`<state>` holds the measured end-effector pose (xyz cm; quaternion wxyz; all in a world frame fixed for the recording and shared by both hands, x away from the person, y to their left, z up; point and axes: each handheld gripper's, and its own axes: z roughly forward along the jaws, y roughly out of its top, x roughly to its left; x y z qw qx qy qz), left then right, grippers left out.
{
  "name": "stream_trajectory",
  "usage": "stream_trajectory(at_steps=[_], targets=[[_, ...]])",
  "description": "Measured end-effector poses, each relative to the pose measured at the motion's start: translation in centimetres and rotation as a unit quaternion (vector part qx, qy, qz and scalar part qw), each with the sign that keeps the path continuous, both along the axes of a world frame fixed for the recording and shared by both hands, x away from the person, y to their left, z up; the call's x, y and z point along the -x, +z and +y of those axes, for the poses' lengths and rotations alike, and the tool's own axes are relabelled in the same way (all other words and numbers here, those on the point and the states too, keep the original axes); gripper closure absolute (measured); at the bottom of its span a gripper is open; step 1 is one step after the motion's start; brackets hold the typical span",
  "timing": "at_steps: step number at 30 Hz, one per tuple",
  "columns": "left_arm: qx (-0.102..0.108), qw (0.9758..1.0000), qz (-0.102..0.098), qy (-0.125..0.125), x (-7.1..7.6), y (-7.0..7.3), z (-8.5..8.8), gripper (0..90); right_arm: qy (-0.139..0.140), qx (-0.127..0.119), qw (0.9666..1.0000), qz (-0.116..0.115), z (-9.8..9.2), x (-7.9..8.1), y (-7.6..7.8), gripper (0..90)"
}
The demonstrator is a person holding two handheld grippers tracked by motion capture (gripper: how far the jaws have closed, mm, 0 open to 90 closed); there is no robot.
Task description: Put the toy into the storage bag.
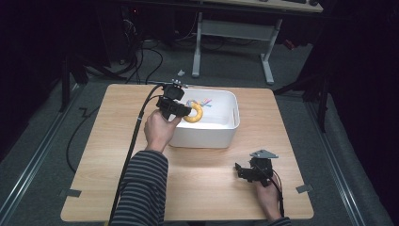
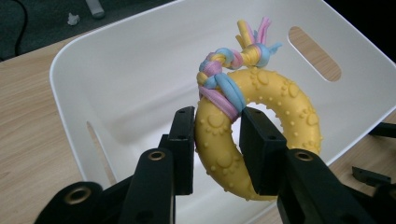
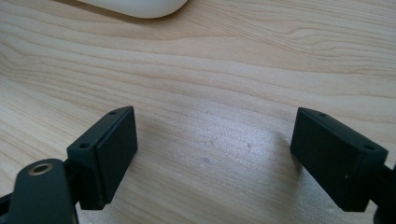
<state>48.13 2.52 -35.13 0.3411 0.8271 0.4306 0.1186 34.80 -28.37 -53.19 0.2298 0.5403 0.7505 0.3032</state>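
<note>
the left tool (image 2: 217,135) clamps a yellow ring toy (image 2: 261,126), one jaw outside the ring and one inside its hole. a braided pastel rope (image 2: 224,70) is knotted round the ring's top. the toy hangs over the open white bin (image 2: 116,79), above its floor; in the high view the left tool (image 1: 188,112) and hand (image 1: 160,129) cover much of the toy (image 1: 195,113), so only part of the ring shows. the ring's lower edge is hidden behind the jaws. the right tool (image 3: 212,156) stands wide open with nothing between its jaws, low over the wooden surface (image 3: 224,60), near the bin's corner (image 3: 140,7), which is cut off at the frame's top.
</note>
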Motion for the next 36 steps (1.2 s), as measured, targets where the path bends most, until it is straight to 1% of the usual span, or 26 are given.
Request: stream_trajectory(at_steps=[2, 3, 4, 5, 9, 12, 13, 18, 21, 23, 26, 27, 30, 32, 36], targets=[[-0.004, 1.0000, 0.004, -0.002, -0.2, -0.3, -0.2, 66.6, 0.000, 0.000, 1.0000, 0.000, 0.0, 0.0, 0.0, 14.8], [-0.010, 0.9999, 0.004, -0.002, -0.3, -0.5, -0.5, 66.6, 0.000, 0.000, 1.0000, 0.000, 0.0, 0.0, 0.0, 14.8], [-0.010, 0.9999, 0.004, -0.002, -0.3, -0.5, -0.5, 66.6, 0.000, 0.000, 1.0000, 0.000, 0.0, 0.0, 0.0, 14.9], [-0.015, 0.9999, 0.001, -0.002, -0.3, -0.7, -0.7, 66.6, 0.000, 0.000, 1.0000, 0.000, 0.0, 0.0, 0.0, 14.8], [-0.016, 0.9999, 0.005, -0.004, -0.5, -1.0, -1.0, 66.6, 0.000, 0.000, 1.0000, 0.000, 0.0, 0.0, 0.0, 14.9], [-0.020, 0.9997, 0.010, -0.006, -0.6, -1.4, -1.4, 66.6, 0.000, 0.000, 1.0000, 0.000, 0.0, 0.0, 0.0, 14.8], [-0.025, 0.9996, 0.013, -0.007, -0.7, -1.7, -1.6, 66.6, 0.000, 0.000, 1.0000, 0.000, 0.0, 0.0, 0.0, 14.8], [-0.026, 0.9995, 0.018, -0.011, -0.9, -2.1, -2.0, 66.6, 0.000, 0.000, 1.0000, 0.000, 0.0, 0.0, 0.0, 14.9], [-0.027, 0.9993, 0.022, -0.016, -0.8, -2.3, -2.2, 66.6, 0.000, 0.000, 1.0000, 0.000, 0.0, 0.0, 0.0, 14.9], [-0.033, 0.9989, 0.024, -0.021, -0.7, -2.6, -2.5, 66.6, 0.000, 0.000, 1.0000, 0.000, 0.0, 0.0, 0.0, 14.9], [-0.028, 0.9990, 0.026, -0.021, -0.7, -2.8, -2.5, 66.6, 0.000, 0.000, 1.0000, 0.000, 0.0, 0.0, 0.0, 14.9], [-0.026, 0.9990, 0.030, -0.020, -0.7, -3.0, -2.4, 66.6, 0.000, 0.000, 1.0000, 0.000, 0.0, 0.0, 0.0, 14.9], [-0.029, 0.9988, 0.034, -0.021, -0.7, -3.3, -2.4, 66.6, 0.001, 0.000, 1.0000, 0.000, 0.0, 0.0, 0.0, 14.9], [-0.035, 0.9984, 0.038, -0.023, -0.7, -3.5, -2.4, 66.6, 0.001, 0.001, 1.0000, 0.000, 0.0, 0.0, 0.0, 14.9], [-0.029, 0.9986, 0.040, -0.021, -0.6, -3.7, -2.3, 66.5, 0.001, 0.001, 1.0000, 0.000, 0.0, 0.0, 0.0, 14.9]])
